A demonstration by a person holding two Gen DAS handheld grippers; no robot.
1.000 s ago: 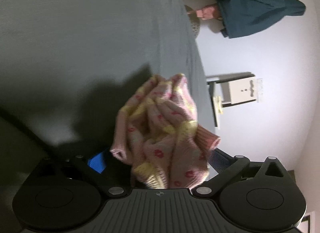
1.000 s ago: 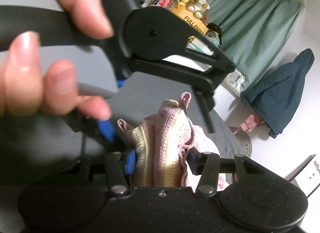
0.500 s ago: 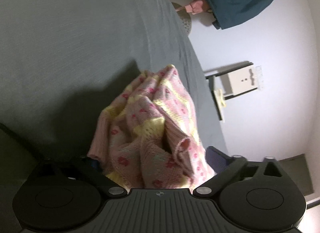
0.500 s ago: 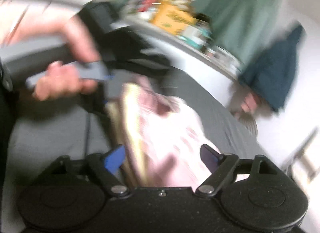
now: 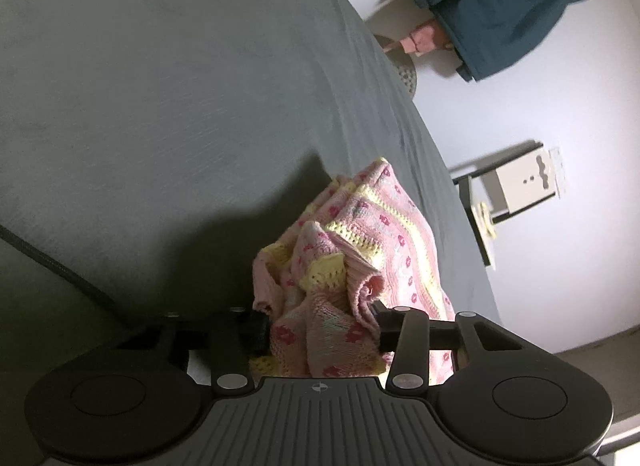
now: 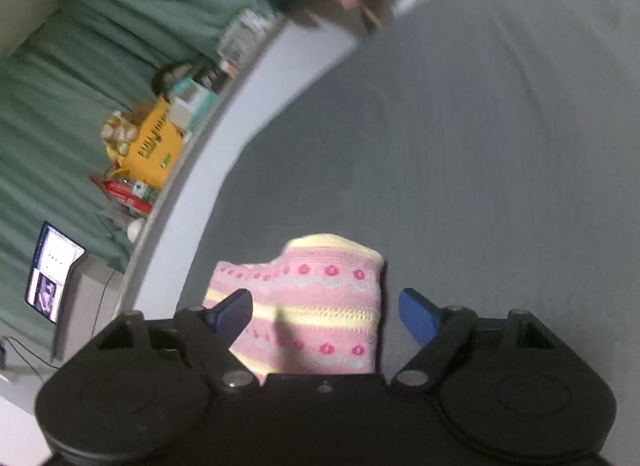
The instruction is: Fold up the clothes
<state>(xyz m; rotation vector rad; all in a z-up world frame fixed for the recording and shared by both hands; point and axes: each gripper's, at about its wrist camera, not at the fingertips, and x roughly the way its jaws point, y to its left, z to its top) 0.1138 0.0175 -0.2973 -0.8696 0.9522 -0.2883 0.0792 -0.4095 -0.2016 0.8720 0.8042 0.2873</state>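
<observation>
A pink knit garment (image 5: 380, 225) with yellow stripes and red flowers hangs bunched over the grey bedsheet (image 5: 160, 105). My left gripper (image 5: 320, 326) is closing its jaws, and both black fingers press into the bunched cloth from either side. In the right wrist view another part of the garment (image 6: 332, 266) lies smooth and striped between the blue pads of my right gripper (image 6: 326, 306). Those jaws are closing too. The right pad (image 6: 416, 314) stands apart from the cloth's edge, so nothing is pinched there.
The grey sheet (image 6: 480, 145) spreads wide ahead of both grippers. A black cable (image 5: 48, 262) crosses its near left. Beyond the bed hang a teal jacket (image 5: 500, 13) and a green curtain (image 6: 80, 45); a white stool (image 5: 516, 189), a cluttered shelf with a yellow box (image 6: 152, 145) and a screen (image 6: 52, 274) stand nearby.
The left jaws have drawn in onto the bunched garment. The right gripper has rolled and swung away; the hand and other gripper have left its view, and the cloth now lies flat between wider jaws.
</observation>
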